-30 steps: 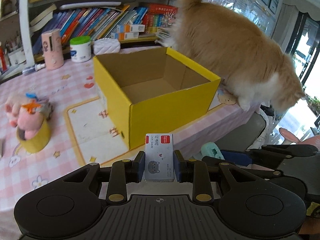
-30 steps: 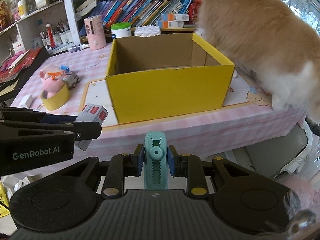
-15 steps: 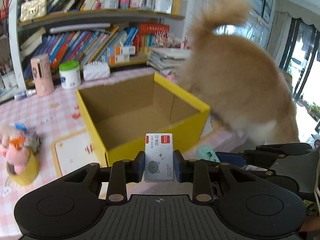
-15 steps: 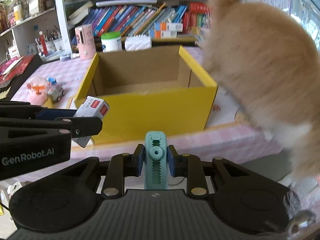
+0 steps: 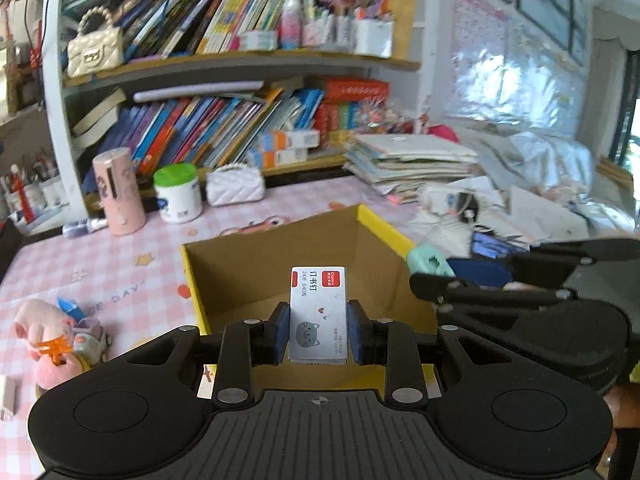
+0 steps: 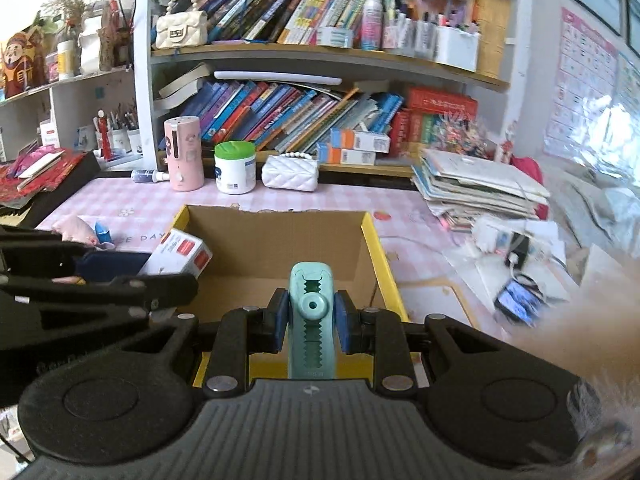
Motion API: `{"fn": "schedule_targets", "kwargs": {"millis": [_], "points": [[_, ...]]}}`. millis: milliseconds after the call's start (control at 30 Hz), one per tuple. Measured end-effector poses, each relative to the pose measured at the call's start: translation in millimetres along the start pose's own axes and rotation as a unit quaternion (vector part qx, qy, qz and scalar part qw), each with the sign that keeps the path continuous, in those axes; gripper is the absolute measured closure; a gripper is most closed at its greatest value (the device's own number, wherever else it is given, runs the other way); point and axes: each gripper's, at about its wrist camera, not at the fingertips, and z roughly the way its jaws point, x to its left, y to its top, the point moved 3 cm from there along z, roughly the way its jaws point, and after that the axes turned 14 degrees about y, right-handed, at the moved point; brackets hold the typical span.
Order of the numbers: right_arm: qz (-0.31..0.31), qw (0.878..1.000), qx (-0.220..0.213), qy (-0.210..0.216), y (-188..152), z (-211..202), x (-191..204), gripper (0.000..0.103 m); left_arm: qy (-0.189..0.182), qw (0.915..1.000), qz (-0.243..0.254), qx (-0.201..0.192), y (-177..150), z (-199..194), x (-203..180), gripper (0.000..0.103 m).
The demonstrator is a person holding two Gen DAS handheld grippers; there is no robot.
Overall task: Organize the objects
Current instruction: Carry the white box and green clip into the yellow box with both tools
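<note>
Cardboard fills the space ahead of both my grippers: an open yellow cardboard box with a plain brown inside sits on the pink checked tabletop, and both pairs of jaws hang over its near edge, pointing across the opening.

My left gripper has its jaws clamped on a small white box of staples with a red label and a grey cat face, held upright between the blue pads. From the right wrist view the same staple box shows to the left of my right jaws, over the box's left wall.

My right gripper has its jaws clamped on a mint-green plastic clip with a toothed mouth and a round pivot, standing upright between the pads. In the left wrist view that clip pokes out just right of my left jaws, above the box's right wall.

Left of my left jaws, a pink plush toy rests on the tabletop. Well beyond the box, against the bookshelf, stand a pink cylindrical dispenser, a white tub with a green lid and a white quilted purse. Far right of my right jaws lies a stack of papers and books, with blurred orange fur at the view's edge
</note>
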Motion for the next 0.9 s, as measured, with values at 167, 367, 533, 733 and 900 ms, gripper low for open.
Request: {"fn": "schedule_targets", "kwargs": {"millis": [167,367,533,733,900], "points": [[-0.025,0.999,0.019,0.026,7,33,-15,0.080,0.035,0.9990,0.007,0.028,-3,26,-7,0.075],[-0.048,0.996,0.059,0.052,9,82,-27,0.080,0.066,0.9954,0.021,0.067,-7,60,-13,0.075],[-0.068,0.990,0.106,0.066,6,118,-38,0.080,0.081,0.9917,0.045,0.089,-10,81,-21,0.075],[-0.091,0.981,0.152,0.079,0,139,-42,0.080,0.091,0.9882,0.048,0.113,-14,96,-22,0.075],[-0.099,0.975,0.180,0.090,-8,150,-42,0.080,0.090,0.9873,0.051,0.120,-18,99,-25,0.074]]}}
